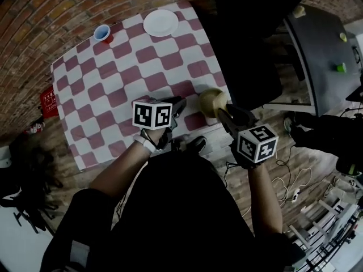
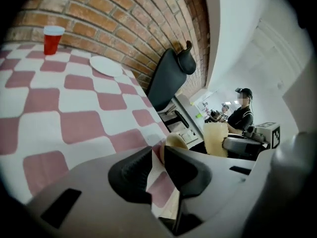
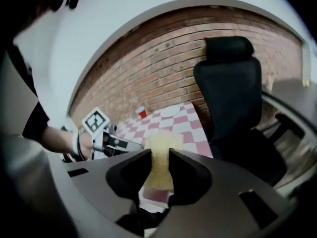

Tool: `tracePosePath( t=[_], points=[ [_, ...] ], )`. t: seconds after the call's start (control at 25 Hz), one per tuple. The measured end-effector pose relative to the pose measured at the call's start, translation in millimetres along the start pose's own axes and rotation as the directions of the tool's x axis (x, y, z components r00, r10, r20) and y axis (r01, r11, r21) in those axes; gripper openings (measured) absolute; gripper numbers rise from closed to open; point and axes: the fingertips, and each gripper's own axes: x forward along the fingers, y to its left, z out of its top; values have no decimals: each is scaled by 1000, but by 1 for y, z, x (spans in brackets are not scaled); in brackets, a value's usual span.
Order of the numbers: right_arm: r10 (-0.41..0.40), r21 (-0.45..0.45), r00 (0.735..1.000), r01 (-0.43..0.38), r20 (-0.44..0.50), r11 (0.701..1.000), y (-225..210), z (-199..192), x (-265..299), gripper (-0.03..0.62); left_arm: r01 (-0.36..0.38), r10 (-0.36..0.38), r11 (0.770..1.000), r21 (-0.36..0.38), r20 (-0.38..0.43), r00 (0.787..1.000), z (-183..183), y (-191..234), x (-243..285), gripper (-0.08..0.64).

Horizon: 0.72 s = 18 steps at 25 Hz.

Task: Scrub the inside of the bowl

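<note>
here, right gripper (image 3: 159, 158) pinches the sponge (image 3: 161, 142) — left gripper (image 2: 158, 155) clamps the bowl (image 2: 176, 139).

Soft, even indoor light is falling on the checked table (image 1: 113, 78); wide lenses are bending the brick wall (image 2: 124, 19), corners are darkening, near jaws are blurring.

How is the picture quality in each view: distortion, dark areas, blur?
Head view: fisheye bends the brick wall and the checked tablecloth; the person's torso is almost black. Left gripper view: the red cup is fairly clear, the near jaws soft, the corners dark. Right gripper view: the brick wall arches strongly; the sponge between the jaws looks soft.
</note>
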Motion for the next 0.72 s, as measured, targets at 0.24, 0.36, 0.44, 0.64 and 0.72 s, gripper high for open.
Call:
tracePosePath(
  t=[0.24, 0.36, 0.44, 0.64, 0.72],
  points=[
    [94, 227, 966, -150, 240, 962, 21, 20, -27, 120, -43, 29, 991, 125, 109, 994, 18, -2, -31, 86],
    [89, 237, 944, -170, 319, 956, 25, 34, -41, 120, -34, 22, 994, 103, 115, 993, 16, 1, -34, 86],
    [81, 231, 935, -168, 345, 958, 28, 41, -48, 120, -30, 20, 996, 82, 122, 992, 15, 3, -36, 86],
    [89, 180, 925, -166, 370, 970, 40, 48, -62, 120, -33, 17, 995, 98, 158, 987, 21, -4, -50, 86],
    [91, 151, 921, -159, 378, 976, 43, 52, -68, 120, -49, 26, 991, 127, 176, 984, 27, -9, -58, 86]
  ],
)
